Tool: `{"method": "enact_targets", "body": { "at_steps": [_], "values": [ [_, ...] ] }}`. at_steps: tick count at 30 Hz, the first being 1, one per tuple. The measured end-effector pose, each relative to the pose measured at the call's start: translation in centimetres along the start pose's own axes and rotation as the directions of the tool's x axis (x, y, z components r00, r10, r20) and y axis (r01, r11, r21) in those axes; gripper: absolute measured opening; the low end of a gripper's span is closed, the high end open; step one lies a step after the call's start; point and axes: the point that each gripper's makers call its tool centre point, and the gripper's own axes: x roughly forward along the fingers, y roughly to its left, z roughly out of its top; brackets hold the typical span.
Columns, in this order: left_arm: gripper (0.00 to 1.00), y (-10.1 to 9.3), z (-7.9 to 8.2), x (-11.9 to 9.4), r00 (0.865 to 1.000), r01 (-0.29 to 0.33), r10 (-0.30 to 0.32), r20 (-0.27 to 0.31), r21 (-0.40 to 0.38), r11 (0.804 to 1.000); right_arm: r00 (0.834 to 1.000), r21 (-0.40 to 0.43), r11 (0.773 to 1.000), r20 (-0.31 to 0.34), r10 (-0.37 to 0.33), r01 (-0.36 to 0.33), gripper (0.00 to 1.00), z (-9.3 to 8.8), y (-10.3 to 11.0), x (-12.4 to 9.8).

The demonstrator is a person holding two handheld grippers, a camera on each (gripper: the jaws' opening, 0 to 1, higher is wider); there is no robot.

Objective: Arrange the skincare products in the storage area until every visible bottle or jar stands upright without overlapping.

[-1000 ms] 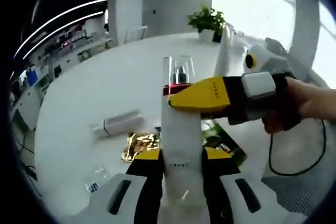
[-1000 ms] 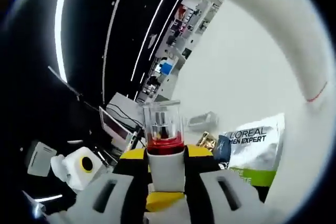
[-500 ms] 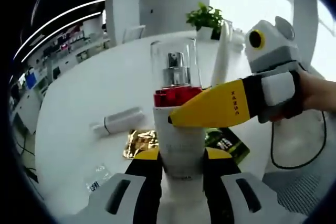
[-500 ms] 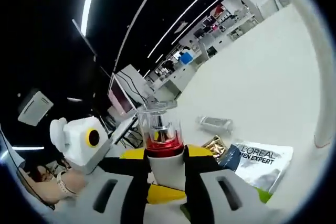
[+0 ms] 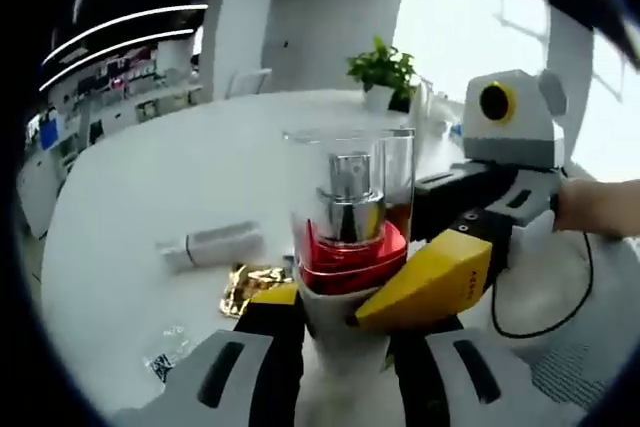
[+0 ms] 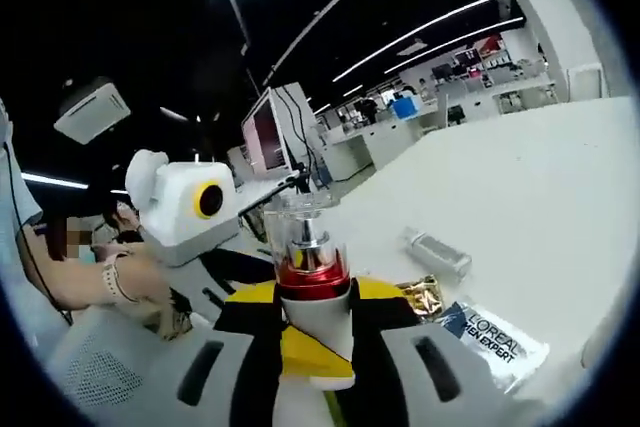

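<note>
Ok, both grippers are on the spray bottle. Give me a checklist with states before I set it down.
1. Left gripper shut on the spray bottle: ok.
2. Right gripper shut on the bottle: ok.
3. Clear cap seated: ok.
4. Bottle off the white table: ok.
5. Small tube upright: not ok, lying flat.
6. L'Oreal sachet and gold packet clear of the landing spot: cannot tell.

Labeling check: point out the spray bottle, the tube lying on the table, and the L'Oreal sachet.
spray bottle (image 5: pixel 350 207), left gripper view, silver pump under the clear cap
tube (image 5: pixel 212 245), left gripper view, middle of its body
L'Oreal sachet (image 6: pixel 492 339), right gripper view, printed logo
</note>
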Motion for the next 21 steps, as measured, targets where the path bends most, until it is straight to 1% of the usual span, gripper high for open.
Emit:
{"method": "enact_targets", "body": {
  "at_steps": [1, 4, 7, 10, 12, 14, 15, 16, 17, 18, 19, 20, 21],
  "values": [
    [0.31, -0.2, 0.0, 0.0, 1.000, 0.011, -0.011, 0.001, 0.038, 0.999, 1.000, -0.022, 1.000, -0.008, 0.016, -0.016, 0.25, -0.1, 0.1, 0.0],
    [0.32, -0.6, 0.2, 0.1, 0.999, 0.034, -0.035, 0.012, 0.062, 0.997, 0.998, -0.050, 0.997, -0.013, 0.054, -0.054, 0.25, -0.1, 0.3, -0.3],
    [0.33, -1.1, 0.5, 0.1, 0.997, 0.063, -0.066, 0.035, 0.072, 0.995, 0.997, -0.061, 0.995, 0.000, 0.083, -0.083, 0.25, 0.2, 0.6, -0.6],
    [0.34, -2.0, 0.8, 0.0, 0.993, 0.104, -0.109, 0.050, 0.101, 0.989, 0.992, -0.089, 0.988, -0.004, 0.128, -0.127, 0.25, 0.3, 1.2, -1.4],
    [0.35, -2.8, 1.2, 0.0, 0.987, 0.139, -0.147, 0.066, 0.120, 0.983, 0.989, -0.094, 0.984, 0.003, 0.150, -0.149, 0.25, 0.4, 1.4, -1.9],
    [0.35, -3.7, 1.5, 0.0, 0.978, 0.179, -0.192, 0.080, 0.145, 0.973, 0.982, -0.126, 0.974, 0.003, 0.190, -0.188, 0.25, 0.6, 1.9, -2.8],
    [0.35, -4.4, 1.7, 0.0, 0.972, 0.202, -0.219, 0.086, 0.173, 0.964, 0.979, -0.137, 0.970, -0.001, 0.203, -0.201, 0.25, 0.6, 2.1, -3.1],
    [0.35, -4.7, 1.7, 0.1, 0.969, 0.215, -0.233, 0.085, 0.184, 0.959, 0.978, -0.145, 0.967, -0.008, 0.210, -0.209, 0.25, 0.5, 2.2, -3.4],
    [0.35, -5.0, 1.6, 0.1, 0.967, 0.226, -0.243, 0.077, 0.185, 0.956, 0.976, -0.157, 0.963, -0.021, 0.219, -0.219, 0.25, 0.4, 2.4, -3.6],
    [0.35, -5.5, 1.4, 0.2, 0.962, 0.248, -0.266, 0.068, 0.202, 0.948, 0.973, -0.176, 0.957, -0.033, 0.228, -0.230, 0.25, 0.4, 2.6, -3.8],
    [0.35, -5.8, 1.3, 0.2, 0.959, 0.258, -0.276, 0.063, 0.210, 0.943, 0.969, -0.212, 0.946, -0.055, 0.240, -0.246, 0.25, 0.2, 3.0, -4.1],
    [0.35, -6.2, 1.0, 0.3, 0.954, 0.279, -0.297, 0.049, 0.225, 0.933, 0.968, -0.226, 0.941, -0.060, 0.245, -0.252, 0.25, 0.1, 3.2, -4.2],
    [0.35, -6.3, 1.0, 0.3, 0.952, 0.284, -0.302, 0.046, 0.231, 0.930, 0.965, -0.245, 0.934, -0.074, 0.250, -0.261, 0.25, -0.1, 3.5, -4.4]
  ]
}}
